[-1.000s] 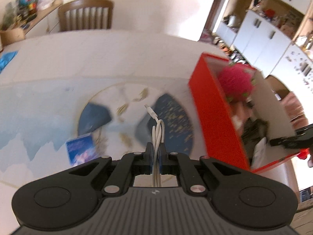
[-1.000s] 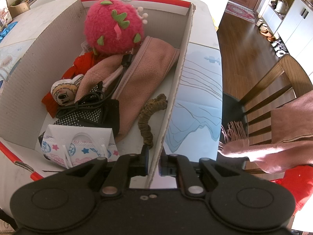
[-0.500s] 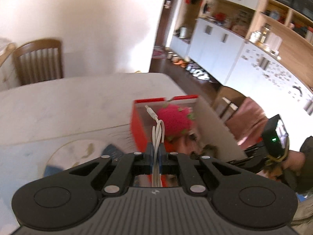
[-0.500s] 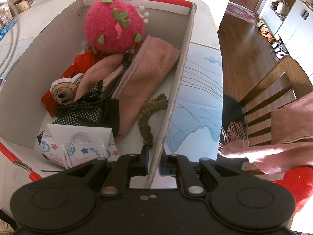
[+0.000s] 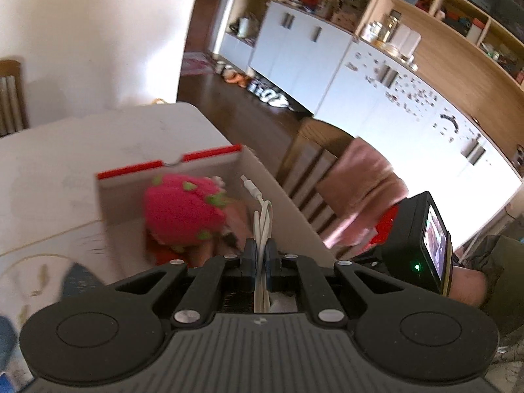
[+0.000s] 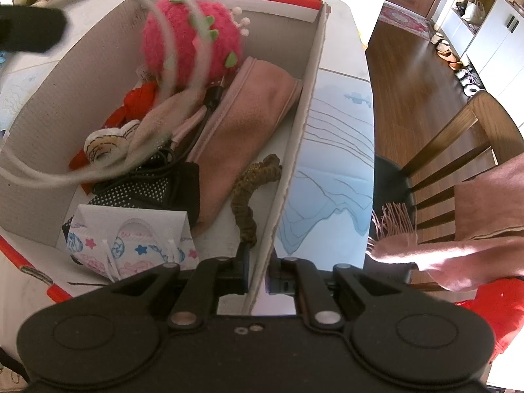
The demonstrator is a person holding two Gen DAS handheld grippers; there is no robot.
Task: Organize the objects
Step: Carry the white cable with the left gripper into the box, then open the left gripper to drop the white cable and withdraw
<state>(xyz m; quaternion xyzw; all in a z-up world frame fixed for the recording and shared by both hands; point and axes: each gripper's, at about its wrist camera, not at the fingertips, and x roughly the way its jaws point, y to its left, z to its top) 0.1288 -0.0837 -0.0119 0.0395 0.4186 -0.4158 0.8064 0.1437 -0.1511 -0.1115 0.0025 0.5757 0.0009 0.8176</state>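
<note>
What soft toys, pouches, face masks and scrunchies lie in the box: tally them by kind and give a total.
Soft toys: 2 (pink plush, cream doll)
Pouches: 2 (pink fleece pouch, black dotted pouch)
Face masks: 1
Scrunchies: 1
Total: 6

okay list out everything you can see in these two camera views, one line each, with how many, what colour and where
box: one, red outside, grey inside, on the table
plush toy: one, pink with green spots, far end of the box
cloth: one, pink, folded in the box beside its right wall
scrunchie: one, olive, box floor by the right wall
pouch: one, black with white dots, middle of the box
face mask: one, white with stars, near end of the box
cable: one, white, looped, over the box
table: one, white
chair: one, brown wood, right of the table
left gripper: shut on the cable
right gripper: shut on the box's right wall
</note>
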